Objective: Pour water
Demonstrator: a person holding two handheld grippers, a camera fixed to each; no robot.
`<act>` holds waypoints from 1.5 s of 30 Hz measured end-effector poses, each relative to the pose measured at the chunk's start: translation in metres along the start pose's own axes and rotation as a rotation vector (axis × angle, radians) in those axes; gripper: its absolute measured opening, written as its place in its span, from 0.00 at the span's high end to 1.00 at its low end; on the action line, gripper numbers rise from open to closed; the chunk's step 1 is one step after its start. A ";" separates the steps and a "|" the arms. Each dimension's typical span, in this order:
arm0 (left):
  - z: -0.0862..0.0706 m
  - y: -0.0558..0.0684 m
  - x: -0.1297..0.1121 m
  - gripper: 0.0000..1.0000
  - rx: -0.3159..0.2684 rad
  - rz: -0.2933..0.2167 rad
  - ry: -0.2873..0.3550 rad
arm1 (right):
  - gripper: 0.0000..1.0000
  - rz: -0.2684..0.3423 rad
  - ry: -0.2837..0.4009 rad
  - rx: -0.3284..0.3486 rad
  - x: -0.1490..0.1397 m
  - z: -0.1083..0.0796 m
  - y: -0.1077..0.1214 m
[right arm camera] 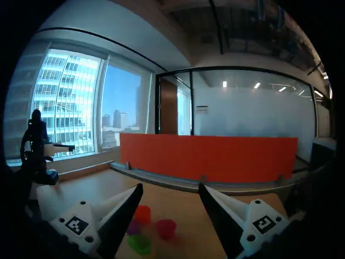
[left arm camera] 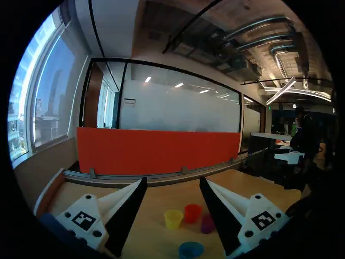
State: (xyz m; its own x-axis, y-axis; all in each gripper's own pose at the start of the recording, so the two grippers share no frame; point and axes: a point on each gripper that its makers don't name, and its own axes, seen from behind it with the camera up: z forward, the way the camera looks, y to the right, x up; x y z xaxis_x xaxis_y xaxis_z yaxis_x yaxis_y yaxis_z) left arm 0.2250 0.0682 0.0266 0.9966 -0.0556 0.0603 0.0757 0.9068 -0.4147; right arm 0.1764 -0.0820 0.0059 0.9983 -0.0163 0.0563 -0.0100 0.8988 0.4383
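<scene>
The left tool (left arm camera: pixel 173 180) is released, its two fingers spread wide with nothing between them. It points toward the orange partition (left arm camera: pixel 157 151) that runs along the far edge of the wooden desk (left arm camera: pixel 146 207). In the left gripper view, four small cups stand in a loose cluster on the desk on the near side of the partition. The red cup (left arm camera: pixel 192 213) is closest to the partition, and the yellow cup (left arm camera: pixel 173 218) is just beside it. The purple cup (left arm camera: pixel 207 224) stands a little farther from the partition, and the blue cup (left arm camera: pixel 191 249) is farthest from it.

The right tool (right arm camera: pixel 170 185) is also released, fingers parted and not touching any cup, and it faces the same partition. In the right gripper view an orange-red cup (right arm camera: pixel 142 214) stands nearest the partition, with a dark purple cup (right arm camera: pixel 133 226) touching or just beside it. A pink cup (right arm camera: pixel 166 228) sits a little apart, and a green cup (right arm camera: pixel 139 244) is farthest from the partition. All the cups stand upright. I cannot tell whether any of them holds water.
</scene>
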 end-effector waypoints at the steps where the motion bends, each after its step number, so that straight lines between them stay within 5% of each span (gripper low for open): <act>1: 0.000 0.002 0.000 0.10 -0.008 0.001 -0.002 | 0.01 -0.003 -0.002 0.015 0.000 0.000 -0.004; 20: -0.006 0.021 -0.008 0.10 -0.109 0.042 -0.040 | 0.01 -0.058 -0.056 0.143 0.001 0.000 -0.033; 45: -0.010 0.028 -0.067 0.10 -0.171 0.092 -0.176 | 0.01 -0.109 -0.211 0.211 -0.046 -0.007 -0.035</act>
State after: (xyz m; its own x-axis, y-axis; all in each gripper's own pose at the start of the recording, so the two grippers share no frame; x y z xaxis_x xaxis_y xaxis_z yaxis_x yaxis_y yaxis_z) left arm 0.1609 0.0934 0.0014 0.9799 0.1107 0.1659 0.0042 0.8202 -0.5720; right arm 0.1315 -0.1098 -0.0184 0.9602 -0.2182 0.1741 0.0626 0.7762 0.6274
